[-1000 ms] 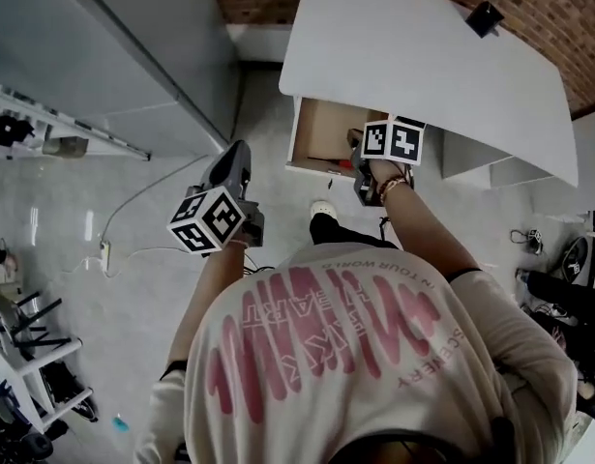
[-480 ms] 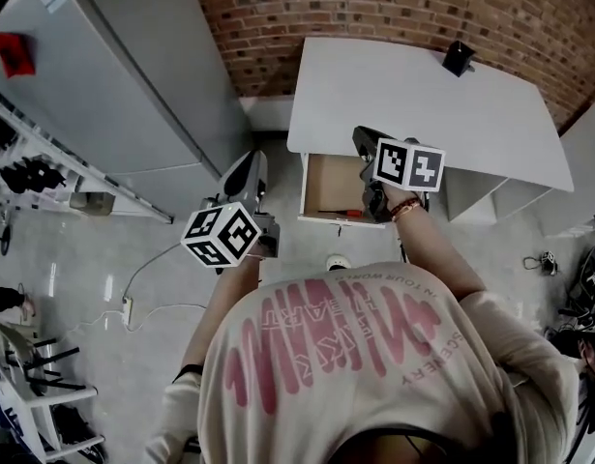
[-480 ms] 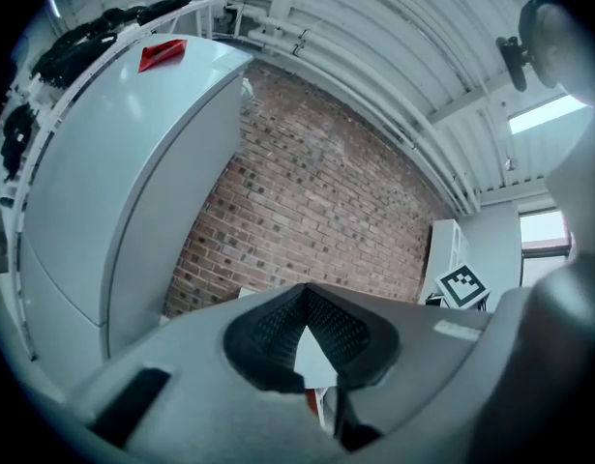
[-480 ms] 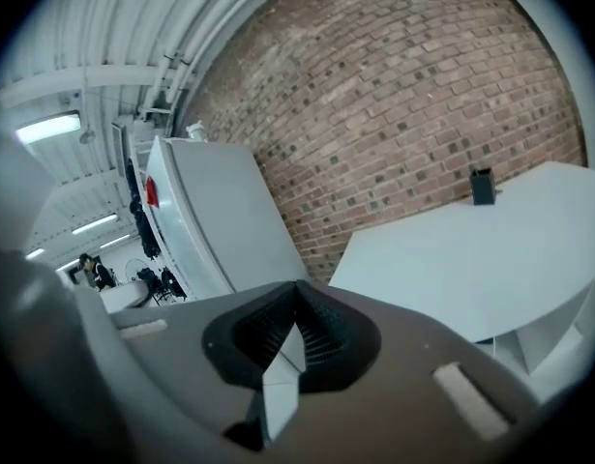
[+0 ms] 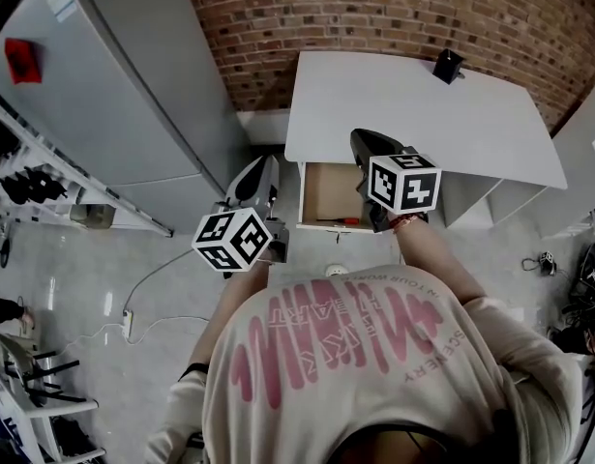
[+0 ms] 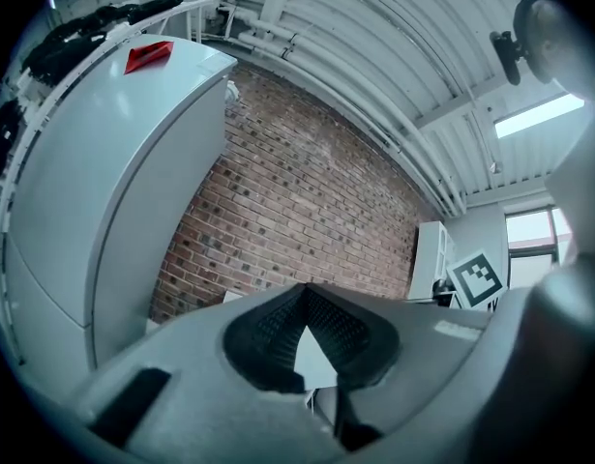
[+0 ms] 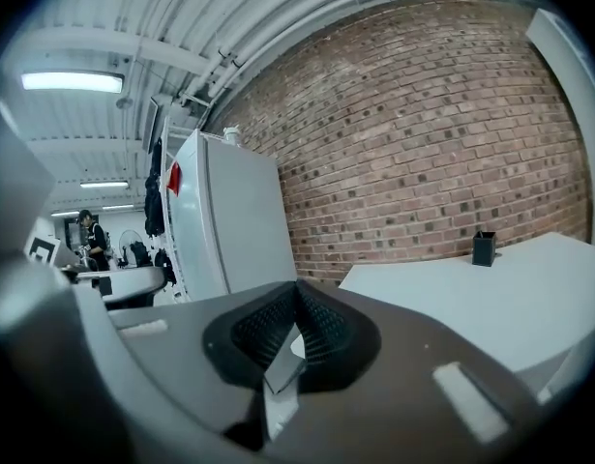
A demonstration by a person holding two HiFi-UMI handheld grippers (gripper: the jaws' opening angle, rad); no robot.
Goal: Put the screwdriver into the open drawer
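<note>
The screwdriver (image 5: 342, 221) with its red handle lies inside the open drawer (image 5: 321, 189), near the front edge, under the white tabletop (image 5: 423, 104). No claw touches it. The right claw (image 7: 297, 293) is clenched with nothing between its pads. It is held above the drawer and looks over the tabletop toward the brick wall (image 5: 374, 8). The left claw (image 6: 304, 298) is also clenched and empty, and it is held to the left of the drawer, well apart from it.

By my judgement, the placing step is already done, because the tool rests in its place and both claws are free. The next move calls only for keeping both claws away without hitting the drawer front. The task does not ask for the drawer to be closed.
</note>
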